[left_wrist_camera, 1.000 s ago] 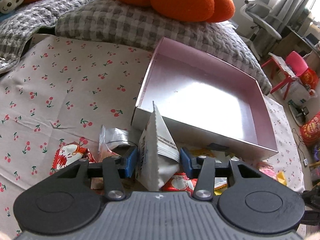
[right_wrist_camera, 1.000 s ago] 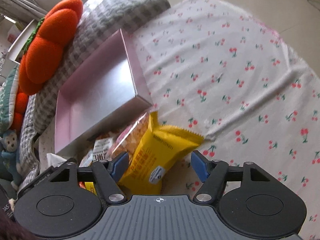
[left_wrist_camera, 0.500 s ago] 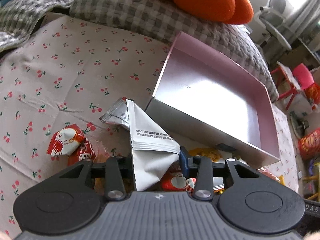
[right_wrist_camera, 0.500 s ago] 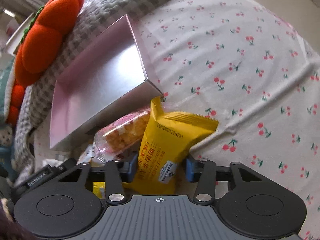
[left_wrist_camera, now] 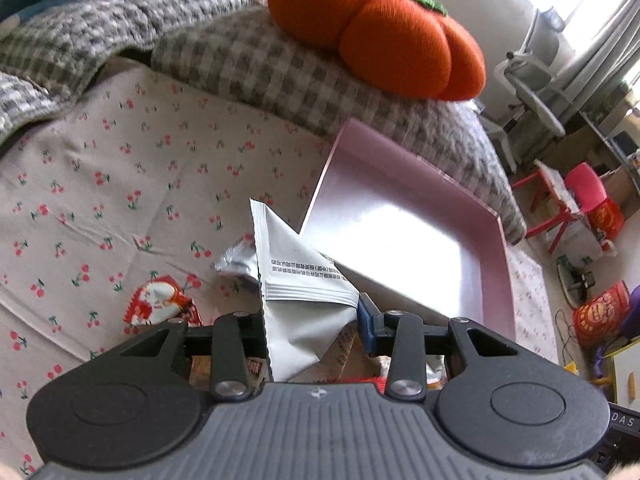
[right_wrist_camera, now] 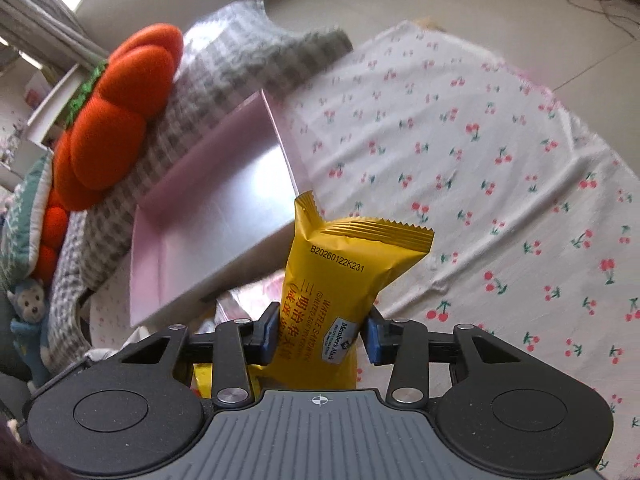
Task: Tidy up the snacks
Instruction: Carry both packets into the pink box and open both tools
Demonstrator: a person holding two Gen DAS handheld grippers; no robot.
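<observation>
My left gripper [left_wrist_camera: 312,320] is shut on a white snack packet [left_wrist_camera: 296,280], which stands up between the pads in the left wrist view. Just beyond it lies the empty pink box [left_wrist_camera: 392,224] on the cherry-print sheet. In the right wrist view a yellow waffle packet [right_wrist_camera: 344,264] sticks up between the blue pads of my right gripper [right_wrist_camera: 320,332]. Its jaws are closing and press the packet on both sides. The pink box [right_wrist_camera: 216,208] lies to the upper left of that packet.
Loose snacks lie under the grippers: a red-and-white packet [left_wrist_camera: 160,300], a silver one [left_wrist_camera: 236,260] and a pink-wrapped one [right_wrist_camera: 256,292]. An orange pumpkin cushion [left_wrist_camera: 380,28] rests on a chequered blanket [left_wrist_camera: 248,64] behind the box. A red stool [left_wrist_camera: 576,196] stands on the floor.
Both grippers have closed on their packets, the right from wide open. Each has lifted its packet off the pile, and both views now show more of the box.
</observation>
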